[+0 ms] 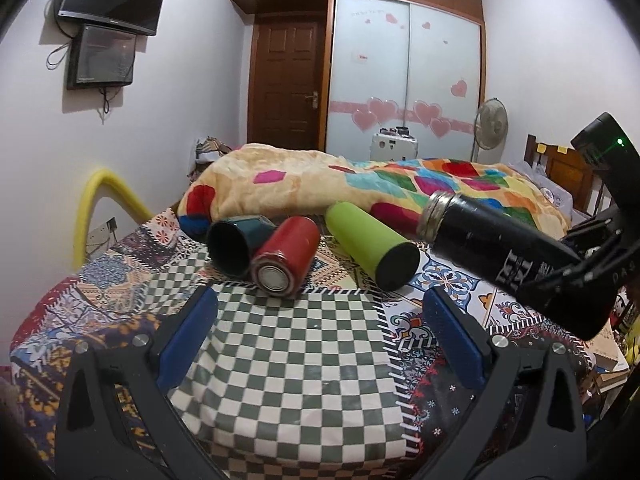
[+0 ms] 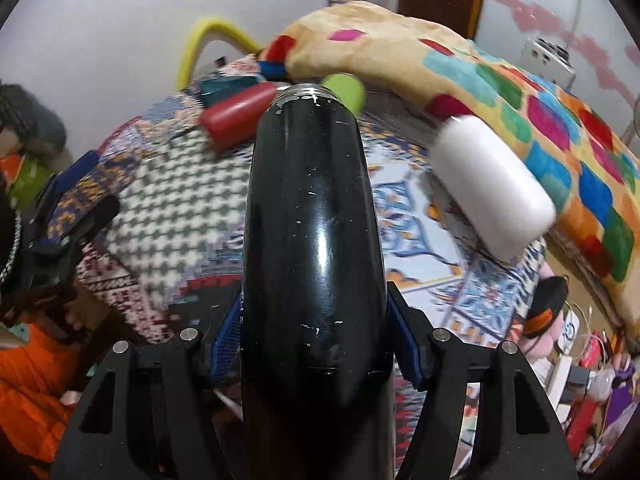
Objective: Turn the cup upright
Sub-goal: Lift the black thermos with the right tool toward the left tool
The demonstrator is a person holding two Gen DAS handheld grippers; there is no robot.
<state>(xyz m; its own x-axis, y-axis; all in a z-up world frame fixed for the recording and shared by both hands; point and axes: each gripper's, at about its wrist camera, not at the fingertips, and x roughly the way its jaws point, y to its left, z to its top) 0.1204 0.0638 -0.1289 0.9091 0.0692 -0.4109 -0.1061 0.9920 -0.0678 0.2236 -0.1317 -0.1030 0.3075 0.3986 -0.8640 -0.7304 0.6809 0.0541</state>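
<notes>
Cup: the glossy black metal flask cup point(image 2: 316, 216) is being held off the patterned bedspread point(image 1: 132, 256), tilted, threaded silver mouth raised and pointing away.
Right gripper point(image 2: 316, 340): its blue pads point(image 2: 226, 344) are pinching the cup's lower body from both sides.
Left gripper point(image 1: 320, 332): it is hovering low over the green-checked cloth point(image 1: 296, 360), fingers spread wide, holding nothing.
Others: a teal cup point(image 1: 232, 246), red can-shaped cup point(image 1: 286, 260) and lime-green tumbler point(image 1: 370, 246) are lying on their sides beside the colourful blanket point(image 1: 400, 184).
</notes>
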